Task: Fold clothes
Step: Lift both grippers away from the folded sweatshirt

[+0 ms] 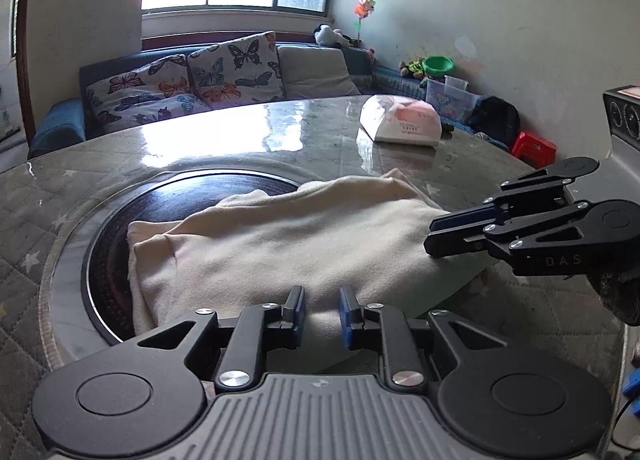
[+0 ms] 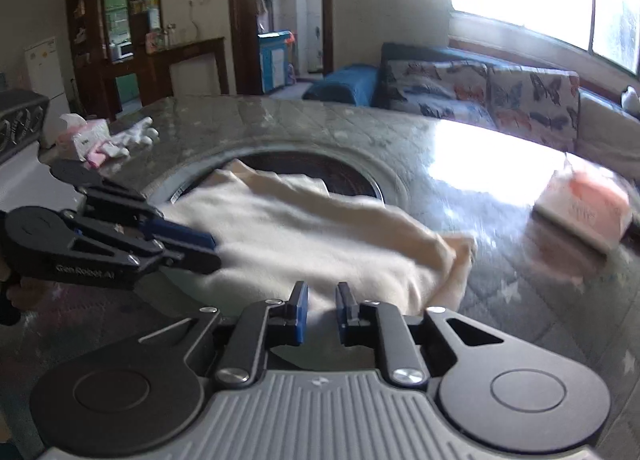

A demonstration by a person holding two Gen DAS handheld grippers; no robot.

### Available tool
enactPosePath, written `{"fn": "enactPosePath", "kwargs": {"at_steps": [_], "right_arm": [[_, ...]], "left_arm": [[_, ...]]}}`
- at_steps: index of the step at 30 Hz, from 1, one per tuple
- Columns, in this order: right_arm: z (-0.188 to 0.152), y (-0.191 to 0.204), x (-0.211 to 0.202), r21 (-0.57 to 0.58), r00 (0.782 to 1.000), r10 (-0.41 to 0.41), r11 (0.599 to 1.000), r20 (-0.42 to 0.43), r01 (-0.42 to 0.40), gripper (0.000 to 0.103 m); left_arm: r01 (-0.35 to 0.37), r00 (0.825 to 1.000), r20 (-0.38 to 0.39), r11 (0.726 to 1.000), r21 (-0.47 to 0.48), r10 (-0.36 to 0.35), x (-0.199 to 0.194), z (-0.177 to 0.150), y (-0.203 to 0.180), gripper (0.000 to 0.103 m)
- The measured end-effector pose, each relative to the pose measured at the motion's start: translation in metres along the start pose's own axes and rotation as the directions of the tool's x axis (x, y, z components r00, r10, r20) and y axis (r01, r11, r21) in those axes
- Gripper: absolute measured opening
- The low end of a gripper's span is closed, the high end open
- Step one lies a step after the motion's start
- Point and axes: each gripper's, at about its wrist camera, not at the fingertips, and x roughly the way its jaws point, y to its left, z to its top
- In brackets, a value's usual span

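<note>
A cream garment (image 1: 280, 244) lies folded in layers on the round table, partly over the dark centre disc (image 1: 120, 244). My left gripper (image 1: 322, 302) is at the garment's near edge, its jaws narrowly apart with cream cloth between them. It also shows in the right wrist view (image 2: 212, 250). My right gripper (image 2: 322, 298) stands the same way at the garment's other near edge, with cloth between its jaws. In the left wrist view it (image 1: 434, 234) comes in from the right onto the cloth. The garment also shows in the right wrist view (image 2: 304, 232).
A pink and white tissue pack (image 1: 400, 122) lies on the far side of the glass-topped table (image 1: 240, 140). White gloves and another tissue box (image 2: 86, 138) sit at the table's left. A sofa with butterfly cushions (image 1: 224, 72) stands behind.
</note>
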Motion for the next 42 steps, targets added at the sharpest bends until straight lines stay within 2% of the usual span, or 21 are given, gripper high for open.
{"fn": "enactPosePath", "kwargs": {"at_steps": [5, 12, 18, 24, 26, 30, 35, 40, 42], "right_arm": [[0.014, 0.012, 0.005, -0.036, 0.999, 0.037, 0.999, 0.019, -0.036, 0.018], [0.014, 0.022, 0.031, -0.046, 0.997, 0.07, 0.996, -0.012, -0.071, 0.019], [0.007, 0.022, 0.038, -0.039, 0.997, 0.073, 0.996, -0.027, -0.074, 0.02], [0.015, 0.016, 0.017, -0.057, 0.999, 0.046, 0.997, 0.006, -0.046, 0.023], [0.014, 0.009, 0.013, -0.047, 0.999, 0.034, 0.998, 0.007, -0.034, 0.024], [0.002, 0.0, 0.023, -0.019, 0.999, 0.014, 1.0, -0.031, -0.014, 0.024], [-0.001, -0.001, 0.024, -0.008, 1.0, 0.014, 1.0, -0.017, -0.014, 0.024], [0.004, -0.006, 0.013, -0.003, 1.0, -0.005, 1.0, 0.008, 0.005, 0.024], [0.001, -0.01, 0.017, 0.013, 1.0, -0.009, 1.0, -0.013, 0.009, 0.025]], "left_arm": [[-0.048, 0.998, 0.048, 0.998, -0.046, 0.05, -0.02, 0.001, 0.008, 0.026], [-0.097, 0.995, 0.018, 0.988, -0.117, 0.099, -0.027, -0.014, 0.031, 0.026], [-0.081, 0.996, 0.018, 0.986, -0.146, 0.084, -0.028, -0.019, 0.036, 0.026], [-0.103, 0.993, 0.048, 0.982, -0.16, 0.112, -0.043, -0.016, 0.042, 0.029], [-0.118, 0.992, 0.03, 0.978, -0.17, 0.124, -0.042, -0.02, 0.046, 0.029], [-0.098, 0.994, 0.022, 0.972, -0.211, 0.105, -0.037, -0.026, 0.053, 0.03], [-0.1, 0.995, 0.007, 0.974, -0.204, 0.103, -0.04, -0.023, 0.054, 0.032], [-0.128, 0.991, 0.022, 0.971, -0.201, 0.135, -0.047, -0.017, 0.055, 0.036], [-0.128, 0.991, 0.003, 0.971, -0.203, 0.131, -0.043, -0.019, 0.057, 0.036]]}}
